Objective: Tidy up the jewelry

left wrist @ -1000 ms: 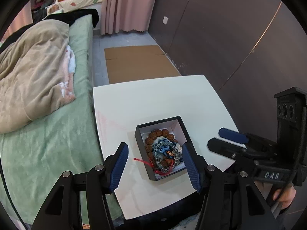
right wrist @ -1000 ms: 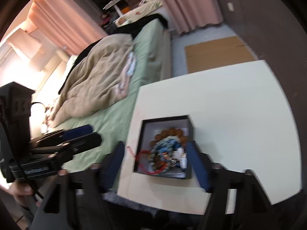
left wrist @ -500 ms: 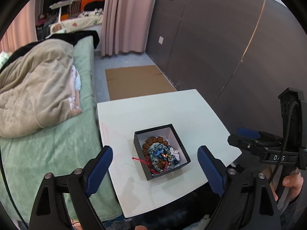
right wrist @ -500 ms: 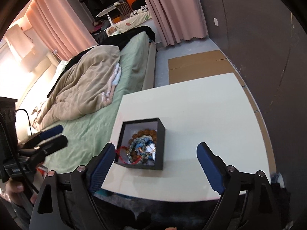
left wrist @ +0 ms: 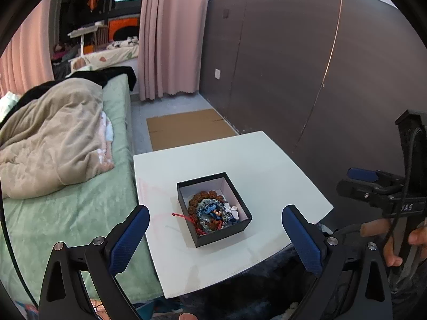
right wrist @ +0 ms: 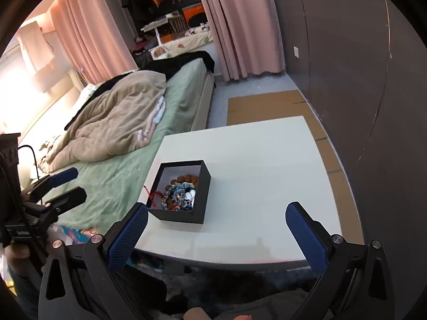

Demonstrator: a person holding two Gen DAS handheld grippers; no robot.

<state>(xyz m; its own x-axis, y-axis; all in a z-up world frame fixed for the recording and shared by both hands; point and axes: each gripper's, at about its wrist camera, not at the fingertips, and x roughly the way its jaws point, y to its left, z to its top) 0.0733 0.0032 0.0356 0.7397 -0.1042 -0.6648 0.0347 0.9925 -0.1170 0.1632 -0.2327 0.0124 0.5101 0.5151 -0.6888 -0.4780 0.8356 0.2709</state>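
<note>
A small black box (left wrist: 241, 228) with a white inside stands on the white table (left wrist: 256, 165). In it lies a heap of jewelry (left wrist: 210, 210): brown bead bracelets, blue and grey beads, a red cord hanging over the left wall. My left gripper (left wrist: 216, 236) is open and empty, held back above the table's near edge. My right gripper (right wrist: 217, 233) is open and empty, also near the front edge. The box (right wrist: 201, 200) and jewelry (right wrist: 181, 190) show in the right wrist view too. Each gripper shows at the side of the other's view.
A bed (left wrist: 66, 208) with a green sheet and a beige blanket borders the table's left side. A dark wall (left wrist: 293, 66) runs along the right. Flat cardboard (left wrist: 186, 128) lies on the floor beyond the table. Pink curtains (left wrist: 168, 34) hang at the back.
Both grippers have pulled back and up from the box, and their jaws have opened wide. The box and jewelry have not moved.
</note>
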